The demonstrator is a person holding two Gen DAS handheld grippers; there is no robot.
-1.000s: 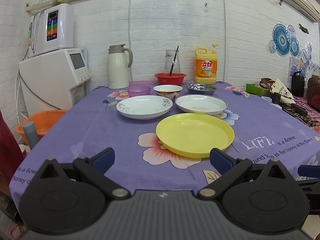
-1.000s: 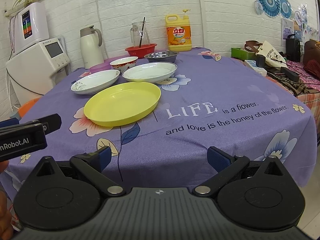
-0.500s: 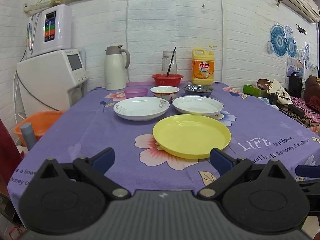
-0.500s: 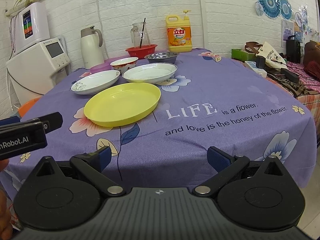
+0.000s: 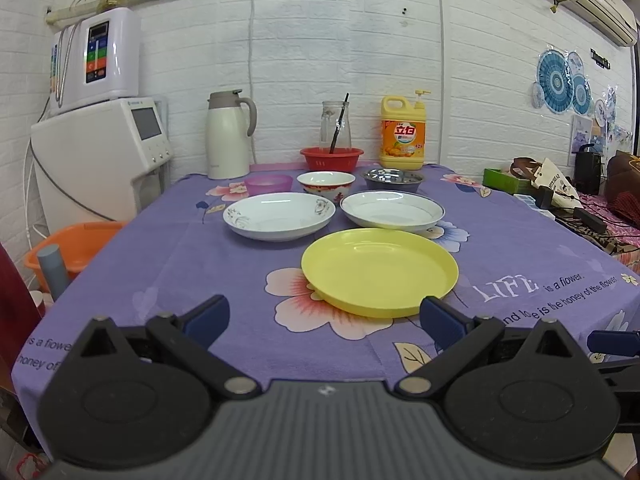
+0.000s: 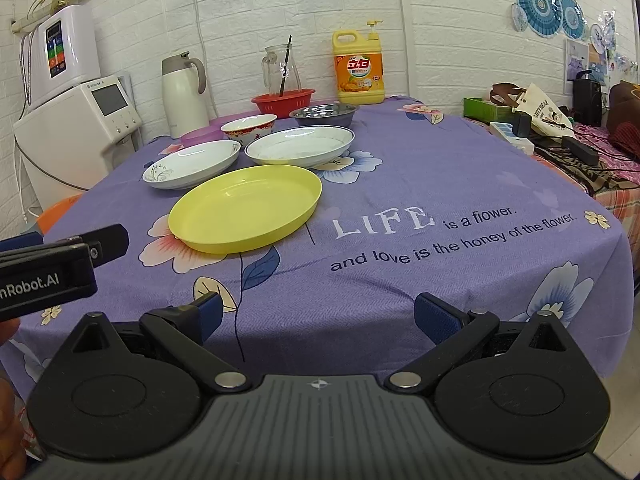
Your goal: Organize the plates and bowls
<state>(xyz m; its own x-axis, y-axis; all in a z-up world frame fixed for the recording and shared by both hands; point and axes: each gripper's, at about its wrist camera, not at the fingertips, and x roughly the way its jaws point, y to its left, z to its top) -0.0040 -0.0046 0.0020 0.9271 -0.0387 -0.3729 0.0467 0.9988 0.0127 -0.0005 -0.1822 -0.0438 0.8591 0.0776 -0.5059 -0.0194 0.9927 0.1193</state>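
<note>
Left wrist view: my left gripper [image 5: 324, 318] spread wide, empty, at table's near edge. Yellow plate [image 5: 379, 271] just ahead; looks light plastic, stiff; I'd pinch raised near rim.

Right wrist view: right gripper [image 6: 316, 318] likewise gaping, empty. White plates [image 6: 300, 145] behind yellow one look ceramic, heavier, slippery, breakable.

white thermos [image 5: 228, 140], glass jar [image 5: 335, 126], detergent bottle [image 5: 403, 134] along wall; purple floral tablecloth [image 5: 200, 264]

Purple tablecloth [image 5: 168, 264] w/ pink & blue flowers, white/black lettering. Plain yellow plate [image 5: 380, 272] at centre. White plate [image 5: 279, 216] w/ grey floral rim; white plate [image 5: 392, 211] w/ dark rim line. White bowl [image 5: 326, 184], red pattern. Upper centre: yellow detergent bottle [image 5: 403, 136], orange label.
</note>
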